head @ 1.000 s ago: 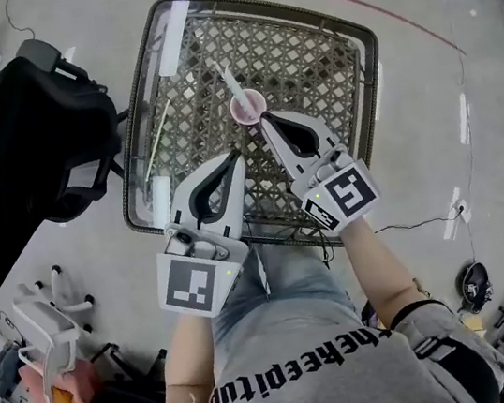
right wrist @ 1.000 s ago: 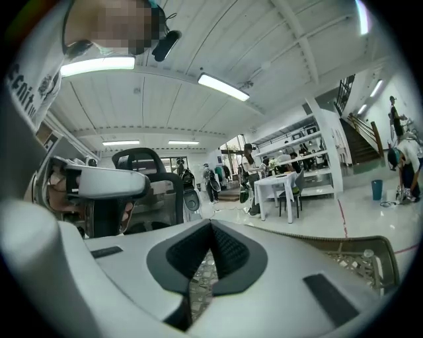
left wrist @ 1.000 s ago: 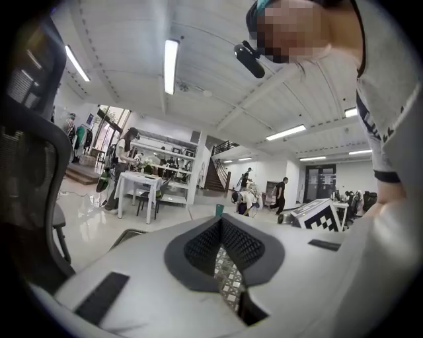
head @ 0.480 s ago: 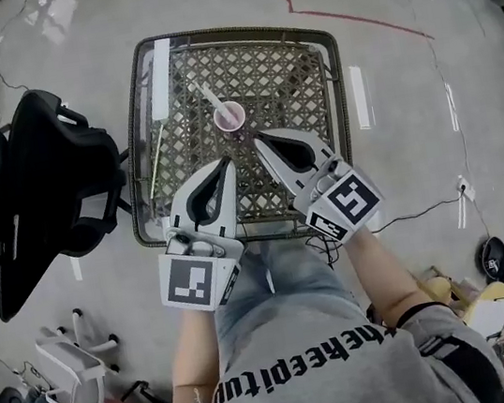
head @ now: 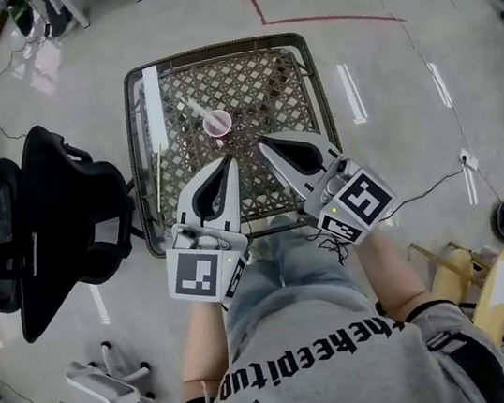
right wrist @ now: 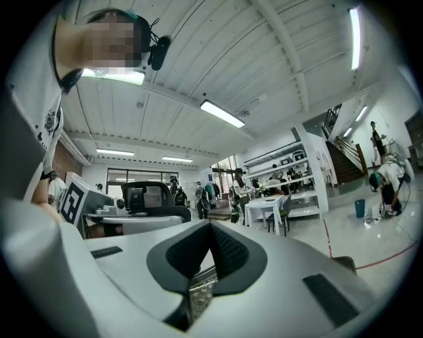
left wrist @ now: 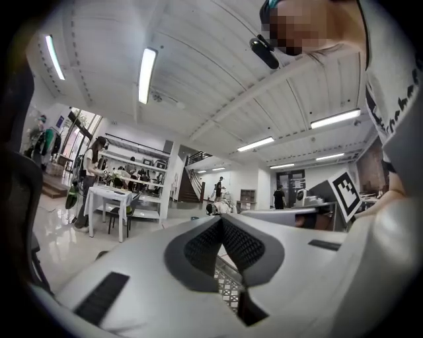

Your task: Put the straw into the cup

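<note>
Two grippers are under inspection, and both are fully closed and empty. The left gripper (head: 227, 160) has its jaws meeting at the tips in the left gripper view, with nothing held between them. The right gripper (head: 261, 142) is in the same condition in the right gripper view, pads pressed together and no object in the bite. In the head view both grippers hang over the near half of the table (head: 213, 49), tips pointing toward its middle, the left one on the table's left side and the right one on its right. Neither touches any item on the table. The cup (head: 217, 123), pink, stands upright on the table's lattice top near the centre, just beyond both sets of tips. The straw (head: 193, 110) is inside the cup, its free end leaning out toward the table's far left corner. A thin pale stick (head: 159, 176) lies along the table's left edge, well apart from the cup. A black office chair (head: 64, 221) stands off the table's left side. A red floor line (head: 318, 17) runs beyond the table's far edge, and a dark cable (head: 434, 184) trails off its right side.
</note>
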Demonstrator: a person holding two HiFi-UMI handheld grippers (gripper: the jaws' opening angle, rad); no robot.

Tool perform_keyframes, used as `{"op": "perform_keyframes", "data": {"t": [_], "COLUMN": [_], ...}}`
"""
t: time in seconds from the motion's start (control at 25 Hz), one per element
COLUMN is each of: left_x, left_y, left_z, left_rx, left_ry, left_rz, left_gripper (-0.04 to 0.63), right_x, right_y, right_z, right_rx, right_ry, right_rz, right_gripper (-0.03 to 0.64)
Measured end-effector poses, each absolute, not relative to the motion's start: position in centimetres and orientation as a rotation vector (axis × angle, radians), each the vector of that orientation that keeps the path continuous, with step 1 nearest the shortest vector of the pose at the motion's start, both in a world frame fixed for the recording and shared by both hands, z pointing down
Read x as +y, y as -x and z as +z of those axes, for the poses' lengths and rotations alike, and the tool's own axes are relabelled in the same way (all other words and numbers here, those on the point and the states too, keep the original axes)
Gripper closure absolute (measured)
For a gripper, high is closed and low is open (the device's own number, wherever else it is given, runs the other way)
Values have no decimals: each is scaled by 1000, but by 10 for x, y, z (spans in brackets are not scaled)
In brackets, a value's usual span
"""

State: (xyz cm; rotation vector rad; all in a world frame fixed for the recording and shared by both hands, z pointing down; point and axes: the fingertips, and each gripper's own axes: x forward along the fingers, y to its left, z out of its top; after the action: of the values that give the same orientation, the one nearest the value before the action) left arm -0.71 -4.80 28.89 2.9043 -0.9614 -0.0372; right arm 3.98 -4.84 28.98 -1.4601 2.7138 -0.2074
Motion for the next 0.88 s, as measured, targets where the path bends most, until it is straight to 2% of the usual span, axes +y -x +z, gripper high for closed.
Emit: {"op": "perform_keyframes", "data": {"t": [0.32, 0.88], "left_x": [-27, -4], "left_y": [5, 9], "left_z": [284, 270], "left_rx": [-849, -737], "left_ry": [-2956, -3021], "left_rz": [41, 4], "left_gripper": [571, 571], "right_x": [-17, 12], "right_y": [-40, -30], "right_z": [271, 258], "right_rx": [2666, 2595], "right_ry": [1531, 1618], "right_rz": [-155, -106], "right_gripper": [614, 612]}}
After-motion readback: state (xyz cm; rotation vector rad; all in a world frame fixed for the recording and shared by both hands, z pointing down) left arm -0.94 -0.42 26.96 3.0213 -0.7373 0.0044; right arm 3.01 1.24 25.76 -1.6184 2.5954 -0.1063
